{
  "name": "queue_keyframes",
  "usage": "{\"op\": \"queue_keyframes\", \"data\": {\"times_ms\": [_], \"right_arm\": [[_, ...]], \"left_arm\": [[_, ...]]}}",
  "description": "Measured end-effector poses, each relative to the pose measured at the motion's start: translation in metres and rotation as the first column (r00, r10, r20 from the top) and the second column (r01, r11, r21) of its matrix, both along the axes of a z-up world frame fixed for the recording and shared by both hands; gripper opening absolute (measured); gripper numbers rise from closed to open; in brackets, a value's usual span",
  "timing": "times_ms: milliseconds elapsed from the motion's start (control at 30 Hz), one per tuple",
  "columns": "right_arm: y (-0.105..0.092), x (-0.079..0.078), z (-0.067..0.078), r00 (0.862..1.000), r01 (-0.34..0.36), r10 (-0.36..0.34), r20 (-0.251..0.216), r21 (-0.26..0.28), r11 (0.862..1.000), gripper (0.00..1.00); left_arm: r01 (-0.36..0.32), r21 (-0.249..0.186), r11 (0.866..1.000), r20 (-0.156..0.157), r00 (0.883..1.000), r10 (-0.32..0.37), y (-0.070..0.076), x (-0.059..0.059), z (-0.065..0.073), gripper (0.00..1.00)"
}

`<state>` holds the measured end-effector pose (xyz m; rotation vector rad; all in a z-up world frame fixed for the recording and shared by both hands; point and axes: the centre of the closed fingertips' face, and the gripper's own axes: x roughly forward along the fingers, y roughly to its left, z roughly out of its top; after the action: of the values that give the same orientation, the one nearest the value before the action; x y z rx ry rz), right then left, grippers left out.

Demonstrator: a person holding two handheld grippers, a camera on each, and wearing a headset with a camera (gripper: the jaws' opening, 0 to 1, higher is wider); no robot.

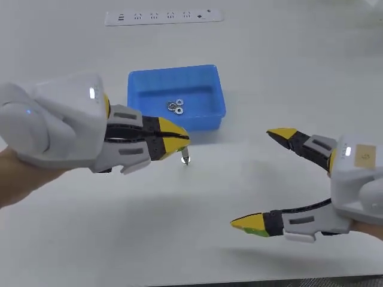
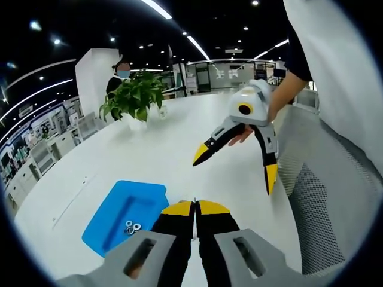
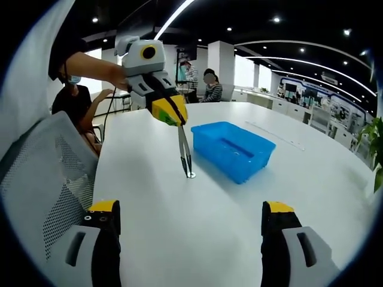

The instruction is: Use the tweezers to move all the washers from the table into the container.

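Small silver washer [image 3: 190, 174] seemingly pinched in slim metal tweezers [image 3: 184, 146], frame centre, just short of blue plastic container [image 1: 203, 121]. Your left gripper [image 1: 184, 137] clamps tweezers; right gripper [image 1: 251, 178] gapes empty. Lift over rim, squeeze steady.

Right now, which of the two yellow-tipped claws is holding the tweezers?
The left gripper, beside the blue container: its jaws are shut on the tweezers. The right gripper has its jaws spread wide, holding nothing.
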<state>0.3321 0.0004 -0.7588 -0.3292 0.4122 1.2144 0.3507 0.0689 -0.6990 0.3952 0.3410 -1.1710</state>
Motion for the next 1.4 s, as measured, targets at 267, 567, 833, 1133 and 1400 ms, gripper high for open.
{"op": "queue_keyframes", "data": {"times_ms": [267, 567, 833, 1133, 1400], "right_arm": [[0.027, 0.004, 0.005, 0.993, -0.122, 0.122, -0.007, 0.007, 0.993, 0.77], [0.07, 0.017, 0.013, 0.961, -0.272, 0.273, -0.051, 0.032, 0.962, 0.57], [0.089, 0.019, 0.002, 0.932, -0.353, 0.353, -0.085, 0.018, 0.935, 0.27], [0.098, 0.018, -0.008, 0.91, -0.408, 0.406, -0.08, -0.013, 0.913, 0.17], [0.098, 0.018, -0.009, 0.896, -0.442, 0.44, -0.058, -0.027, 0.897, 0.12]], "left_arm": [[0.005, 0.039, 0.999, -0.049, 0.999, -0.004, 0.003, 0.005, 0.0, 0.04], [0.033, 0.055, 0.998, -0.068, 0.997, -0.029, -0.003, 0.006, 0.0, 0.04], [0.039, 0.058, 0.998, -0.073, 0.997, -0.035, -0.003, 0.005, 0.0, 0.04], [0.035, 0.052, 0.998, -0.072, 0.997, -0.031, -0.005, 0.007, 0.0, 0.04], [0.044, 0.048, 0.998, -0.078, 0.996, -0.04, -0.008, 0.006, 0.0, 0.04]]}}
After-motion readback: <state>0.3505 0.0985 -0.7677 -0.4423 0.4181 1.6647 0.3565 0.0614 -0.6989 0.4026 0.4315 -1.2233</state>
